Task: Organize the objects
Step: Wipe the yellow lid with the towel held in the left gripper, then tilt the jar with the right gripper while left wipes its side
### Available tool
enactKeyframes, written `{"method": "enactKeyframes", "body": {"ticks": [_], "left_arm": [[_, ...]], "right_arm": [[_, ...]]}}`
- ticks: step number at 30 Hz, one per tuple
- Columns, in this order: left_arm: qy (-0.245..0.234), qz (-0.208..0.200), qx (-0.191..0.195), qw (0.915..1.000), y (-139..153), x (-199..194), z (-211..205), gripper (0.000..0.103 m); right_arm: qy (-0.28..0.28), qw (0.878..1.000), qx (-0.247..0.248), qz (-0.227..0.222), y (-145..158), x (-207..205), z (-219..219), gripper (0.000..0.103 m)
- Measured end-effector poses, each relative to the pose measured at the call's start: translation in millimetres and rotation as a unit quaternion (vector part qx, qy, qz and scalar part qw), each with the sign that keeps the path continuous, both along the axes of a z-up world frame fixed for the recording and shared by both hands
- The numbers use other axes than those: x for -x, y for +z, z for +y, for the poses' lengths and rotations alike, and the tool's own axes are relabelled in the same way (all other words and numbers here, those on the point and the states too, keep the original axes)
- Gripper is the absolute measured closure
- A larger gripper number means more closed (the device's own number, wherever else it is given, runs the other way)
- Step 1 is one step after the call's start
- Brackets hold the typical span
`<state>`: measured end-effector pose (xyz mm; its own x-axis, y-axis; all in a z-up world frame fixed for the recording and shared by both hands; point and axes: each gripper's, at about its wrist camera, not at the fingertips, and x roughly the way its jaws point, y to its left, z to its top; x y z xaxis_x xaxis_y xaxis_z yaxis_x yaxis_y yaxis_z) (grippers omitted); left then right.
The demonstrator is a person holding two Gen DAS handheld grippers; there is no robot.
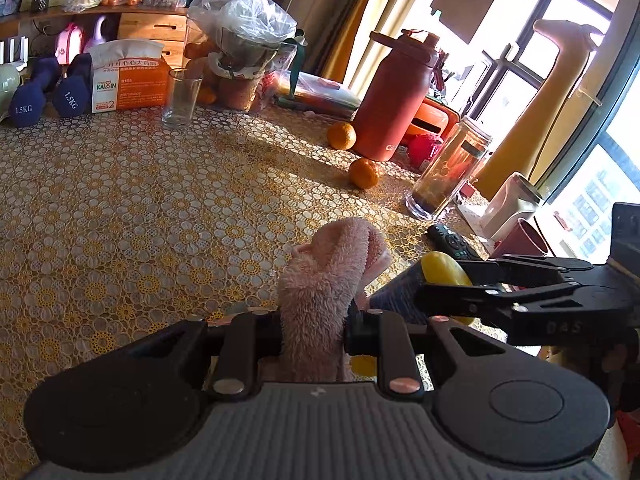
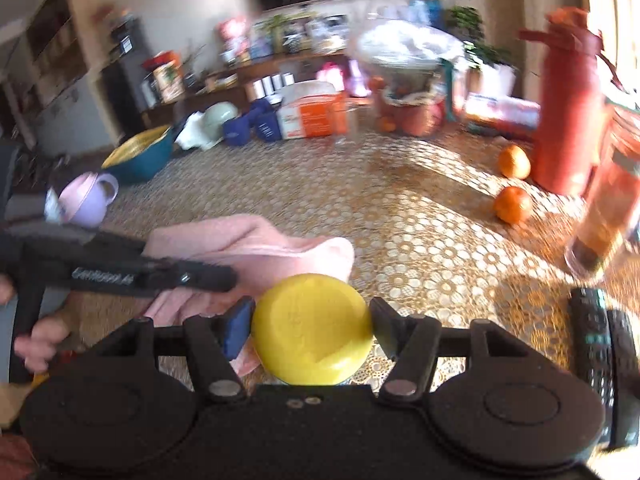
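A fluffy pink towel (image 1: 324, 280) was gripped between the left tongs (image 1: 312, 320), its plush pile bunched upward at the lower centre of the left wrist view. In the right wrist view, the right tongs (image 2: 312, 330) were closed on a round yellow lid (image 2: 310, 328), smooth and slightly domed, apparently capping a jar whose body was hidden beneath it. The towel lay draped just left of the lid there, partly under the left tool.

The step in hand was judged to be a two-handed gathering of loose items, both held low over the table (image 1: 140, 208), which was covered by a lace-patterned, glossy yellow cloth. The next move would call for a destination to be chosen and each item carried clear of the two tangerines (image 1: 364, 173), the tall red bottle (image 1: 390, 96) and the glass jar (image 1: 448, 172) in the right half of the frame. Black remotes (image 2: 594, 332) lay at the lower right.
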<state>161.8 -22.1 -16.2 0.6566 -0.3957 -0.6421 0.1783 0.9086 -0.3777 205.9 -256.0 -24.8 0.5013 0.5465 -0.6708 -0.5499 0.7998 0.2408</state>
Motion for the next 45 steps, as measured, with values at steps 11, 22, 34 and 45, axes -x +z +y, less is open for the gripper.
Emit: {"method": "enactKeyframes", "body": {"ticks": [11, 22, 34, 45], "left_arm": [[-0.025, 0.030, 0.051, 0.9979, -8.6, 4.0, -43.2, 0.082], [0.030, 0.078, 0.014, 0.9964, -49.7, -24.3, -23.5, 0.082], [-0.006, 0.067, 0.133, 0.9888, -9.9, 11.7, -22.1, 0.081], [0.003, 0.097, 0.118, 0.9883, -34.6, 3.1, -31.2, 0.081]], "right_arm": [[-0.161, 0.981, -0.074, 0.077, -16.6, -8.2, -15.5, 0.041], [-0.181, 0.972, -0.118, 0.097, -26.0, -0.6, -35.6, 0.041], [-0.215, 0.959, -0.144, 0.117, -30.0, -3.7, -39.5, 0.041], [-0.226, 0.955, -0.148, 0.125, -31.0, -0.9, -33.4, 0.041]]}}
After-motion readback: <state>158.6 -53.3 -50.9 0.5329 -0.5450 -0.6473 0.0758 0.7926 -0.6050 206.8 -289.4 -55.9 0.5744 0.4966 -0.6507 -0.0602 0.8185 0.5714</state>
